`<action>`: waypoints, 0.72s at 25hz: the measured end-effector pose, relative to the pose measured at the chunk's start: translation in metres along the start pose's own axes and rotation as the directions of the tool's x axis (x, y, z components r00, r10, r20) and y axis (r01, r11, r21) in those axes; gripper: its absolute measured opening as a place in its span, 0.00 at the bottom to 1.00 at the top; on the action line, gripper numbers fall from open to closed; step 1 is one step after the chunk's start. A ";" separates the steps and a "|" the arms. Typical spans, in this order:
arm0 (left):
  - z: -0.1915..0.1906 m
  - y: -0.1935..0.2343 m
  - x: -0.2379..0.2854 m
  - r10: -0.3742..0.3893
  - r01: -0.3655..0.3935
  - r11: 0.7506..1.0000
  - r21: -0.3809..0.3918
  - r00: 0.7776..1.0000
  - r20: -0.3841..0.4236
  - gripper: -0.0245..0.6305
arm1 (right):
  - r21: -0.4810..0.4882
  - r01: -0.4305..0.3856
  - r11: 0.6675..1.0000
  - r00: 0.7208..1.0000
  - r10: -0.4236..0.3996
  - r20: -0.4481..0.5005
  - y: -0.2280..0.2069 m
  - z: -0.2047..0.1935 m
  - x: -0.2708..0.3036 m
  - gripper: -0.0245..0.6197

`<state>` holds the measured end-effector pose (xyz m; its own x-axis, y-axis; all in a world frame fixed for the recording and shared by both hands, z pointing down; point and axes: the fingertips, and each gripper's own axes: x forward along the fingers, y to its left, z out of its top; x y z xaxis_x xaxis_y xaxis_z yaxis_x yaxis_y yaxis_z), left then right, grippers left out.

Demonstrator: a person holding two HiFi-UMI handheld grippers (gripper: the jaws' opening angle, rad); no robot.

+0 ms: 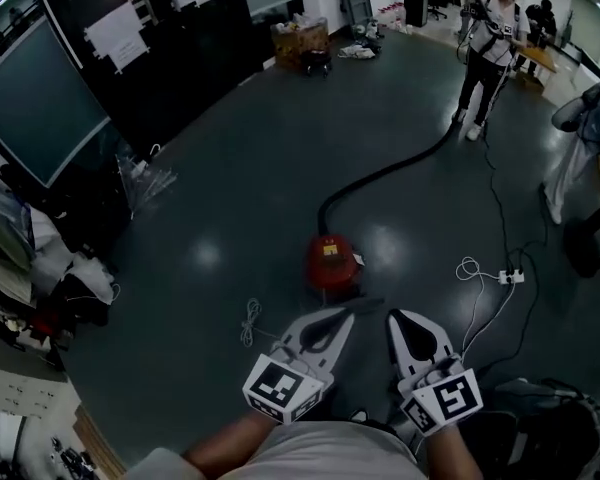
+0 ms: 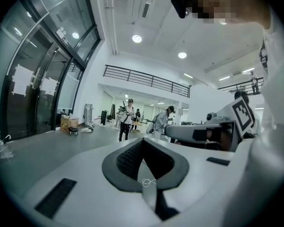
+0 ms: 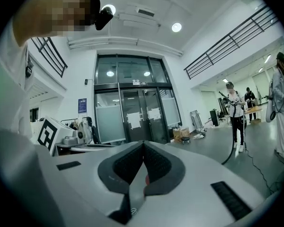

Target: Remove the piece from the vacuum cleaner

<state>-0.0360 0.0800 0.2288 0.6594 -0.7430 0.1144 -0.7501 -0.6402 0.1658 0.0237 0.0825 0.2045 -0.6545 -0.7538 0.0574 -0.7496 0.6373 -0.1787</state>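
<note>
Dim head view; bright, fisheye-warped gripper views.

One red vacuum cleaner [image 1: 332,261], one black hose [image 1: 380,173], two hand-held grippers [image 1: 350,313] [image 1: 393,318]

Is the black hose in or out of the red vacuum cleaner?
In, apparently: the black hose curves straight into the red vacuum cleaner, with no gap visible; the joint is too small to confirm.

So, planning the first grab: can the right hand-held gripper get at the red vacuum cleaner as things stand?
Probably yes: the red vacuum cleaner stands on the floor just ahead of the right hand-held gripper, nothing between. Its jaws are shut.
</note>
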 end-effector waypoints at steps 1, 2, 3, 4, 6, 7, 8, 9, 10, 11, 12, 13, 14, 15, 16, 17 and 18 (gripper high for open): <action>-0.001 0.016 0.007 -0.006 0.006 1.000 0.005 1.000 -0.003 0.05 | 0.006 0.009 1.000 1.000 -0.009 0.002 -0.005 -0.002 0.014 0.06; -0.002 0.030 0.014 -0.014 0.014 1.000 0.011 1.000 -0.005 0.05 | 0.010 0.018 1.000 1.000 -0.018 0.004 -0.010 -0.004 0.027 0.06; -0.003 0.043 0.021 -0.023 0.023 1.000 0.018 1.000 -0.008 0.05 | 0.012 0.028 1.000 1.000 -0.028 0.005 -0.016 -0.006 0.039 0.06; -0.004 0.056 0.028 -0.032 0.032 0.999 0.025 0.999 -0.010 0.05 | 0.014 0.039 0.999 0.999 -0.039 0.005 -0.021 -0.008 0.052 0.06; -0.008 0.076 0.042 -0.048 0.048 0.998 0.028 0.999 -0.013 0.05 | 0.015 0.059 0.998 0.998 -0.059 -0.004 -0.033 -0.014 0.074 0.06; -0.011 0.085 0.050 -0.056 0.056 0.998 0.027 0.998 -0.013 0.05 | 0.017 0.067 0.998 0.998 -0.066 -0.012 -0.038 -0.018 0.084 0.06; -0.015 0.092 0.058 -0.064 0.064 0.998 0.026 0.998 -0.013 0.05 | 0.018 0.073 0.997 0.997 -0.073 -0.022 -0.045 -0.022 0.092 0.06; -0.020 0.098 0.065 -0.072 0.073 0.997 0.026 0.997 -0.011 0.05 | 0.021 0.079 0.997 0.996 -0.078 -0.031 -0.051 -0.026 0.099 0.06; -0.025 0.102 0.073 -0.081 0.081 0.996 0.025 0.997 -0.010 0.05 | 0.025 0.086 0.996 0.996 -0.085 -0.040 -0.059 -0.030 0.105 0.06; -0.032 0.107 0.081 -0.089 0.090 0.996 0.025 0.996 -0.013 0.05 | 0.030 0.094 0.995 0.995 -0.092 -0.048 -0.067 -0.033 0.110 0.06; -0.040 0.111 0.090 -0.098 0.099 0.995 0.027 0.995 -0.021 0.05 | 0.036 0.102 0.994 0.993 -0.100 -0.057 -0.077 -0.037 0.116 0.06; -0.050 0.116 0.100 -0.106 0.107 0.994 0.030 0.994 -0.036 0.05 | 0.041 0.109 0.993 0.992 -0.106 -0.065 -0.087 -0.042 0.122 0.06; -0.061 0.122 0.109 -0.112 0.114 0.993 0.034 0.992 -0.055 0.05 | 0.045 0.113 0.993 0.991 -0.109 -0.074 -0.097 -0.048 0.129 0.06; -0.075 0.129 0.119 -0.114 0.117 0.992 0.038 0.990 -0.077 0.05 | 0.047 0.114 0.992 0.990 -0.110 -0.084 -0.106 -0.056 0.137 0.06; -0.090 0.135 0.127 -0.111 0.116 0.992 0.044 0.989 -0.100 0.05 | 0.050 0.114 0.992 0.990 -0.109 -0.095 -0.115 -0.066 0.143 0.06; -0.106 0.141 0.136 -0.105 0.112 0.992 0.051 0.987 -0.122 0.05 | 0.054 0.112 0.992 0.989 -0.106 -0.105 -0.124 -0.077 0.149 0.06; -0.124 0.146 0.144 -0.098 0.108 0.992 0.059 0.985 -0.143 0.05 | 0.060 0.109 0.992 0.988 -0.102 -0.114 -0.133 -0.089 0.154 0.06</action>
<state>-0.0444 -0.0967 0.3907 0.7304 -0.6407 0.2367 -0.6763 -0.7269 0.1193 0.0139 -0.1042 0.3248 -0.5818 -0.7915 0.1871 -0.8093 0.5404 -0.2301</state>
